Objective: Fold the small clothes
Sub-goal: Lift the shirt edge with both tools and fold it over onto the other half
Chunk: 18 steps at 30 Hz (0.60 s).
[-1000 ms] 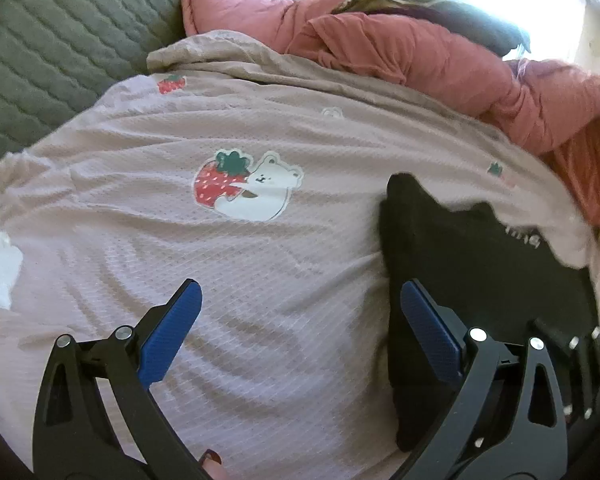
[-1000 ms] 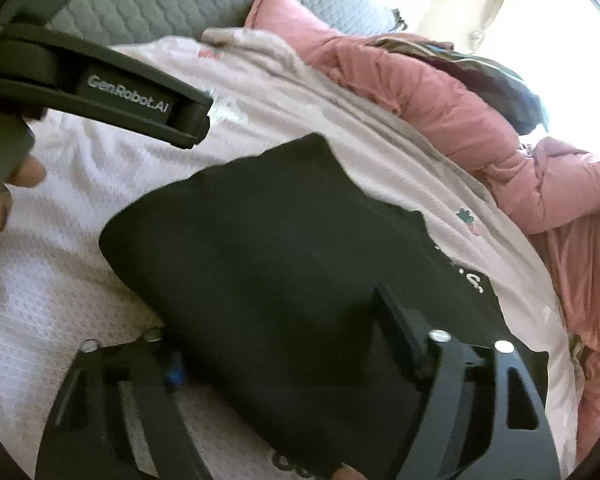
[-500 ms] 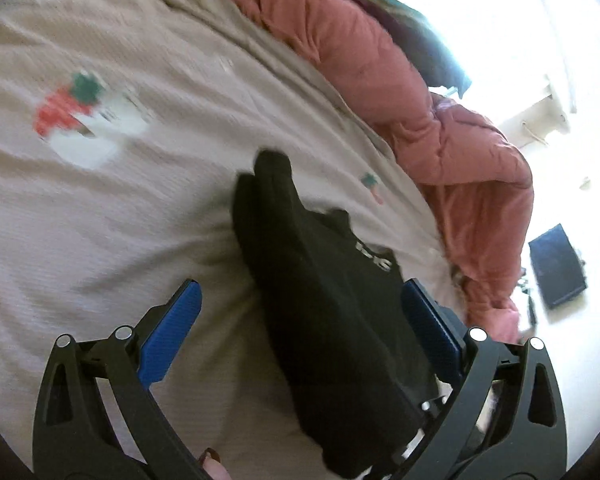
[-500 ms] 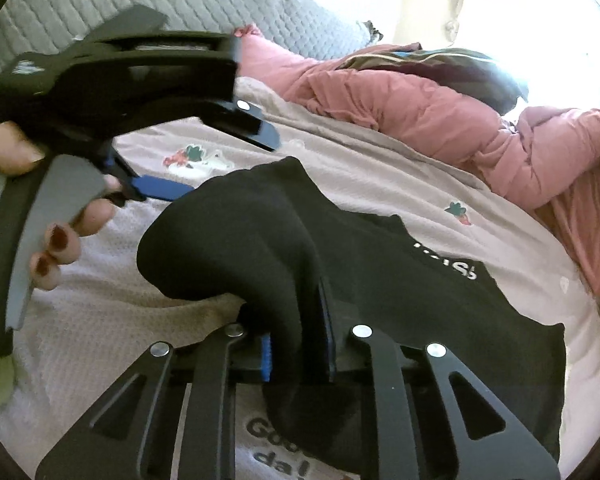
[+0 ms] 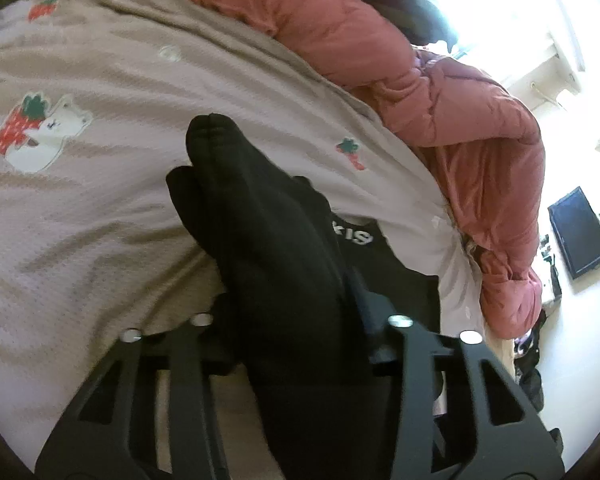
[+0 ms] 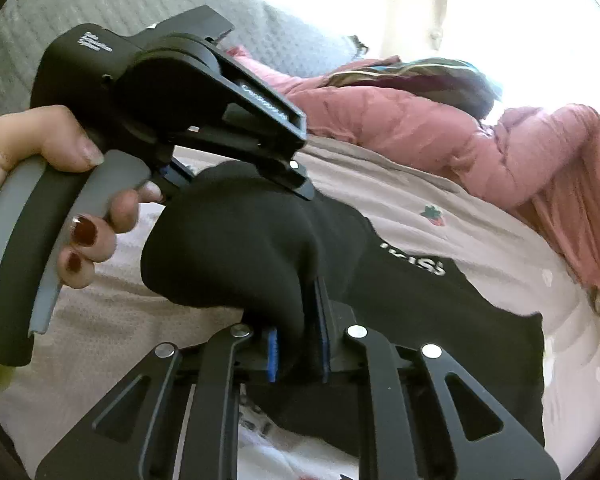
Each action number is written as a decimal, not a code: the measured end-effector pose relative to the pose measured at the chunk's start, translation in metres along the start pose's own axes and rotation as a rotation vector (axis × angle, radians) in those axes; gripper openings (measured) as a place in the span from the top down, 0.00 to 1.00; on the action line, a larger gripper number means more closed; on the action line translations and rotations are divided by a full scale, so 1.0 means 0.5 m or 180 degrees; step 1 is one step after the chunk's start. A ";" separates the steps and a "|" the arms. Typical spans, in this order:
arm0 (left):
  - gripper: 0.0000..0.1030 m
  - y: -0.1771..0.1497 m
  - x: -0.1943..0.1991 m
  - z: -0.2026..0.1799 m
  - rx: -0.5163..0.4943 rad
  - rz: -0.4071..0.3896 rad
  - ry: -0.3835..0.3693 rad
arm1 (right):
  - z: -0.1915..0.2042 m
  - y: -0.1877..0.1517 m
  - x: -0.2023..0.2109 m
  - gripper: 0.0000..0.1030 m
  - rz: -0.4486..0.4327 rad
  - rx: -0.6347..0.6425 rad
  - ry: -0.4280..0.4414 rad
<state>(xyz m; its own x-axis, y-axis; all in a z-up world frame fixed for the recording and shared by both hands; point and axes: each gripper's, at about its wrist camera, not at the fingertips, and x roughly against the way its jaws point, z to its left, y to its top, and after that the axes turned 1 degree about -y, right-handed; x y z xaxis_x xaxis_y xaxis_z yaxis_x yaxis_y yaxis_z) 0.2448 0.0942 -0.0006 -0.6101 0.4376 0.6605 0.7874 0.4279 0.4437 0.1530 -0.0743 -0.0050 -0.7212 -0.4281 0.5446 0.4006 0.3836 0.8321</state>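
A black garment with white lettering point(image 5: 276, 240) lies on a pale pink sheet with strawberry-bear prints point(image 5: 80, 184). My left gripper point(image 5: 292, 320) is shut on a bunched fold of it; the cloth hides the pads. In the right wrist view my right gripper point(image 6: 298, 348) is shut on another fold of the same black garment point(image 6: 236, 240), blue pads point(image 6: 272, 354) pressed on the cloth. The left gripper point(image 6: 236, 176), held by a hand, clamps the fold just beyond mine. The rest of the garment point(image 6: 440, 312) trails right on the sheet.
A pink puffy duvet point(image 5: 460, 112) lies bunched along the far side, with dark striped cloth on top point(image 6: 420, 76). A grey quilted headboard point(image 6: 80, 12) is at the back left. The bed edge and floor with a dark screen point(image 5: 578, 232) are at right.
My left gripper, open half a second ago, has closed on the black garment's fold. The right gripper stays shut on it, and the bunched fold is lifted between both.
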 end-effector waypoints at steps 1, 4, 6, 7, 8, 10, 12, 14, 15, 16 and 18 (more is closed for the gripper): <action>0.70 -0.001 0.003 -0.020 -0.0041 -0.0015 -0.0007 | -0.012 -0.003 0.007 0.87 -0.0004 -0.0071 0.0001; 0.71 -0.004 0.008 -0.081 -0.0157 -0.0050 -0.0046 | -0.058 -0.016 0.034 0.89 -0.0039 -0.0412 0.0041; 0.71 -0.007 0.006 -0.113 -0.0223 -0.0059 -0.0039 | -0.085 -0.028 0.052 0.90 -0.0058 -0.0607 0.0072; 0.71 -0.011 0.001 -0.131 -0.0257 -0.0055 -0.0025 | -0.096 -0.033 0.059 0.90 -0.0062 -0.0677 0.0080; 0.71 -0.015 -0.003 -0.143 -0.0276 -0.0051 -0.0015 | -0.107 -0.040 0.065 0.91 -0.0062 -0.0747 0.0093; 0.71 -0.024 -0.022 -0.176 -0.0345 -0.0018 0.0020 | -0.134 -0.055 0.079 0.94 -0.0072 -0.0921 0.0124; 0.71 -0.034 -0.040 -0.198 -0.0367 0.0019 0.0030 | -0.161 -0.070 0.085 0.94 -0.0044 -0.1099 0.0160; 0.71 -0.045 -0.061 -0.216 -0.0375 0.0058 0.0052 | -0.183 -0.086 0.089 0.94 -0.0003 -0.1244 0.0186; 0.71 -0.053 -0.074 -0.228 -0.0391 0.0084 0.0060 | -0.196 -0.097 0.091 0.94 0.0019 -0.1330 0.0208; 0.71 -0.058 -0.082 -0.237 -0.0404 0.0097 0.0070 | -0.206 -0.104 0.092 0.94 0.0030 -0.1381 0.0226; 0.71 -0.071 -0.102 -0.257 -0.0447 0.0138 0.0085 | -0.226 -0.118 0.098 0.94 0.0051 -0.1483 0.0238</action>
<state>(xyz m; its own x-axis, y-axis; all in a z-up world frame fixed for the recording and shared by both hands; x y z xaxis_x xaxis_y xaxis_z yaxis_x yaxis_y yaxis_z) 0.2593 -0.0451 0.0281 -0.5742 0.4313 0.6959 0.8187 0.2935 0.4936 0.1579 -0.2107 -0.0157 -0.6769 -0.4896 0.5497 0.6347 -0.0099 0.7727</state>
